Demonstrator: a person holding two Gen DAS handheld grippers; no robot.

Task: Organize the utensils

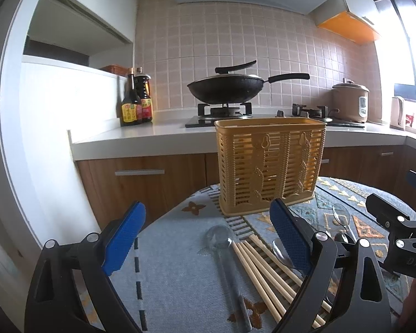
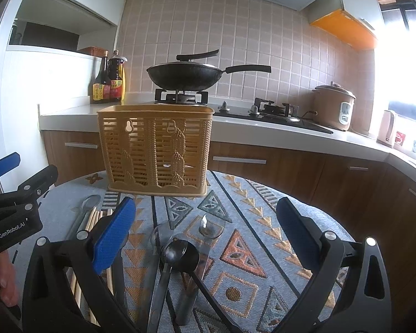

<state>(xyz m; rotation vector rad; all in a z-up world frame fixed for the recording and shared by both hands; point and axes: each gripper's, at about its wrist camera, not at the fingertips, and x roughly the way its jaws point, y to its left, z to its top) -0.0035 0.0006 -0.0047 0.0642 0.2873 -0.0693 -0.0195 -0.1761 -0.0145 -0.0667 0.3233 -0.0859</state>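
A tan slatted utensil basket [image 1: 269, 163] stands upright at the far side of the patterned tablecloth; it also shows in the right wrist view [image 2: 155, 147]. In the left wrist view a clear plastic spoon [image 1: 224, 252] and several wooden chopsticks [image 1: 266, 272] lie before my left gripper [image 1: 208, 238], which is open and empty above them. In the right wrist view a dark metal spoon [image 2: 177, 255] and clear spoons [image 2: 210, 227] lie between the fingers of my right gripper [image 2: 205, 233], open and empty. The chopsticks [image 2: 94, 216] lie at its left.
The round table's cloth [image 2: 263, 222] drops off at its edges. Behind are a counter [image 1: 152, 136], a wok on the stove [image 1: 227, 86], sauce bottles [image 1: 136, 100], a rice cooker [image 2: 334, 108] and wooden cabinets [image 2: 291, 172].
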